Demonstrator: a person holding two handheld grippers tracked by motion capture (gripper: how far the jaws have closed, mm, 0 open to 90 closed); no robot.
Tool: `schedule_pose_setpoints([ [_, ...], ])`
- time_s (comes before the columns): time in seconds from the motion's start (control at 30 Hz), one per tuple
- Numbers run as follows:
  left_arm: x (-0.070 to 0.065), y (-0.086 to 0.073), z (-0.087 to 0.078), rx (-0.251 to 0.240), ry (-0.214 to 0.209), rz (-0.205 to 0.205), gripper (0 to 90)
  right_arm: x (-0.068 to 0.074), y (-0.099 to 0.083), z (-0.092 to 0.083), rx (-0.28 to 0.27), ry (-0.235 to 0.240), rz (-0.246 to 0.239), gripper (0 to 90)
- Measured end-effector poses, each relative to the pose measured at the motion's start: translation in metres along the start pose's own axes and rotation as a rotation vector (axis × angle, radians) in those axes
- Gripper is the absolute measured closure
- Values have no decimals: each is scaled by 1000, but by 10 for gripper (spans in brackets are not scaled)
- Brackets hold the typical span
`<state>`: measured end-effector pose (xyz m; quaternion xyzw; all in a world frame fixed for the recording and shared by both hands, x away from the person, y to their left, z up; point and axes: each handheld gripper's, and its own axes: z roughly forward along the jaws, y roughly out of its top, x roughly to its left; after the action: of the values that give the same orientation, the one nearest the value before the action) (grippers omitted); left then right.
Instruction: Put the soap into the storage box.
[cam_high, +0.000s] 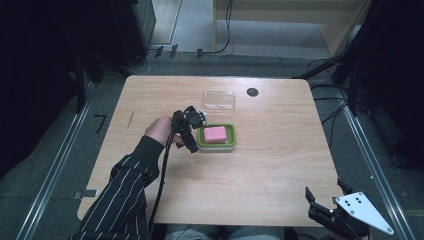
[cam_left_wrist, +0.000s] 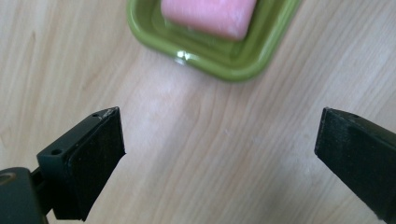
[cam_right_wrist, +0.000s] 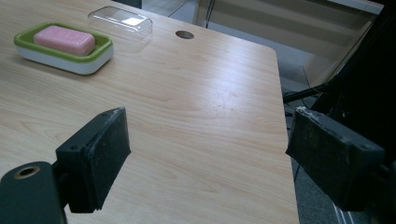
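Note:
A pink soap bar (cam_high: 215, 133) lies in a green dish with a white base (cam_high: 230, 141) near the table's middle. The same soap (cam_left_wrist: 210, 16) and green dish (cam_left_wrist: 233, 65) appear at the top of the left gripper view. My left gripper (cam_high: 194, 131) hovers just left of the dish, open, with bare wood between its jaws. A clear plastic lid (cam_high: 219, 100) lies behind the dish, apart from it. My right gripper (cam_high: 327, 196) stands open at the table's near right corner, far from the dish (cam_right_wrist: 65, 58), the soap (cam_right_wrist: 65, 39) and the lid (cam_right_wrist: 120, 21).
A dark round hole (cam_high: 252, 92) marks the table's far side, right of the lid. The wooden table (cam_high: 280, 165) has broad bare wood to the right and front. Cables and dark stands ring the floor around it.

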<state>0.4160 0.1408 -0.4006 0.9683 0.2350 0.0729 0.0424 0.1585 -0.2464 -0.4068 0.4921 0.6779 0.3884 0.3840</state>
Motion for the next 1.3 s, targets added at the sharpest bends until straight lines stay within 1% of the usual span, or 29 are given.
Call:
schedule_pose_setpoints([
  [0.1,-3,-11,1,15,-4,-17,13,0,0,0,-2,2,-3,136],
  [0.23,-8,-24,4,28,-9,-50,11,1,1,1,-4,4,0,135],
  [0.3,-10,-32,8,47,-17,-73,11,1,1,2,-3,6,-3,136],
  [0.33,-12,-35,9,46,-17,-80,11,1,1,2,-3,7,-7,136],
  [0.37,-13,-38,11,54,-20,-82,11,1,1,2,-4,8,-7,136],
  [0.4,-15,-42,12,59,-24,-93,11,1,1,2,-5,8,-6,135],
  [0.43,-16,-45,13,69,-27,-88,11,1,2,2,-6,10,-7,135],
  [0.47,-18,-48,14,70,-28,-101,10,2,2,3,-5,10,-8,136],
  [0.6,-25,-61,18,75,-27,-134,10,2,2,4,-7,12,-8,136],
  [0.63,-27,-64,18,82,-27,-134,10,2,3,4,-9,12,-9,136],
  [0.67,-29,-67,19,80,-27,-145,10,2,3,4,-9,14,-10,135],
  [0.83,-38,-82,22,92,-22,-176,10,3,3,6,-14,20,-14,135],
  [0.87,-40,-85,23,88,-21,-183,10,3,4,6,-12,22,-13,136],
  [0.9,-41,-87,23,100,-27,-179,10,3,4,6,-13,23,-12,135],
  [0.97,-44,-92,23,111,-30,-184,10,4,4,7,-14,25,-12,136],
  [1.03,-48,-97,24,102,-30,-197,10,4,4,7,-16,28,-16,136],
  [1.1,-52,-101,24,109,-31,-197,10,4,5,7,-18,29,-16,136],
  [1.2,-58,-109,25,107,-32,-209,10,5,5,9,-19,31,-18,135],
  [1.27,-61,-115,26,117,-30,-203,10,5,6,10,-21,35,-21,136],
  [1.3,-63,-118,27,114,-29,-213,10,5,6,10,-19,35,-20,136],
])
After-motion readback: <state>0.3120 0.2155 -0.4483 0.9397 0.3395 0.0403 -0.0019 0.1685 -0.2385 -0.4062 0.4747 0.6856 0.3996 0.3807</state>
